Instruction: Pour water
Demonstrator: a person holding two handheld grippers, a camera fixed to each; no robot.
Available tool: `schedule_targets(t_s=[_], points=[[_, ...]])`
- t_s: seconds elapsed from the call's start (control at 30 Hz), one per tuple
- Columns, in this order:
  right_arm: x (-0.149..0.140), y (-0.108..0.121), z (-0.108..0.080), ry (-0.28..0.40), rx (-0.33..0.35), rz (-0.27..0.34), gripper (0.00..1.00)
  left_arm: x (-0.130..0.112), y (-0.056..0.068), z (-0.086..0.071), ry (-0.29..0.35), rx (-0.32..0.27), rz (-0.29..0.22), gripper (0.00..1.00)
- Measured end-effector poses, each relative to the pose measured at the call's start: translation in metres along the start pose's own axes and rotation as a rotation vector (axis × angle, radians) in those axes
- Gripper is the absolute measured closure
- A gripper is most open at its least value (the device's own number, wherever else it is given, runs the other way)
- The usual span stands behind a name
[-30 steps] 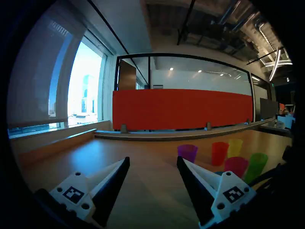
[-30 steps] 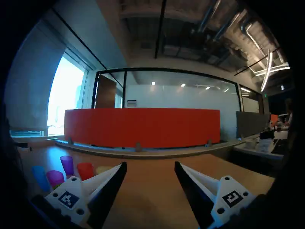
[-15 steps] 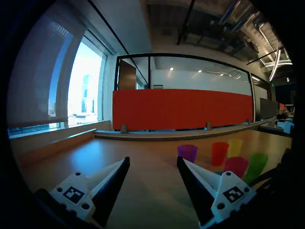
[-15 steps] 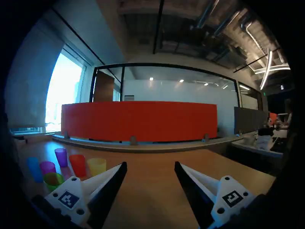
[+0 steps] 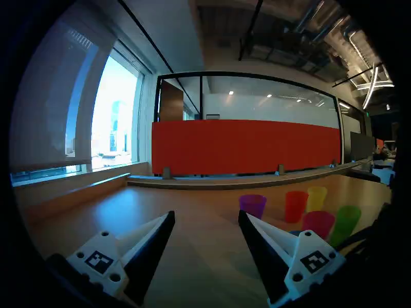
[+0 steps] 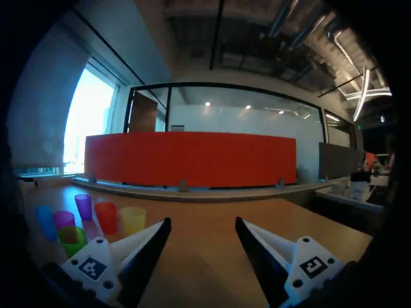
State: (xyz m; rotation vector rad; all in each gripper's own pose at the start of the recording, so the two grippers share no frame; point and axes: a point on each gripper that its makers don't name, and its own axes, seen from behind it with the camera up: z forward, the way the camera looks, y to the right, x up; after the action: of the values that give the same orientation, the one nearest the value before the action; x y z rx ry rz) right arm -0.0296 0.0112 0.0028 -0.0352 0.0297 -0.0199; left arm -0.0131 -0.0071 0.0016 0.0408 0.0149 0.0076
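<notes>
Several coloured plastic cups stand together on the wooden table [image 5: 205,205]. In the left gripper view they sit to the right: a purple cup [image 5: 252,205], a red cup [image 5: 295,205], a yellow cup [image 5: 316,197], a magenta cup [image 5: 318,223] and a green cup [image 5: 346,223]. My left gripper [image 5: 205,223] is open, empty, just left of them. In the right gripper view the same group lies at the left: purple cup [image 6: 83,206], red cup [image 6: 106,216], yellow cup [image 6: 132,219], blue cup [image 6: 45,222], green cup [image 6: 71,239]. My right gripper [image 6: 203,228] is open and empty.
A red partition [image 5: 246,146] with a raised ledge closes the table's far side. Windows [image 5: 115,120] run along the left wall. Desks with a seated person [image 6: 370,172] lie at the far right. Bare tabletop [image 6: 216,236] stretches ahead of the right gripper.
The right gripper view has tipped down and shifted, so the cups now sit higher and more fully in view at its left. The left gripper has stayed still.
</notes>
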Motion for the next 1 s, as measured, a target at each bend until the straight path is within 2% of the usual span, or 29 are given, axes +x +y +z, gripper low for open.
schedule_targets(t_s=[0.3, 1.0], points=[[-0.0073, 0.0010, 0.0005, -0.021, -0.005, 0.019, 0.03, -0.0004, 0.0003, -0.0004, 0.000, 0.000, 0.000, 0.08], [-0.0041, -0.0014, -0.0016, -0.029, -0.002, 0.020, 0.03, -0.0003, 0.0007, -0.0001, 0.000, 0.000, 0.000, 0.08]])
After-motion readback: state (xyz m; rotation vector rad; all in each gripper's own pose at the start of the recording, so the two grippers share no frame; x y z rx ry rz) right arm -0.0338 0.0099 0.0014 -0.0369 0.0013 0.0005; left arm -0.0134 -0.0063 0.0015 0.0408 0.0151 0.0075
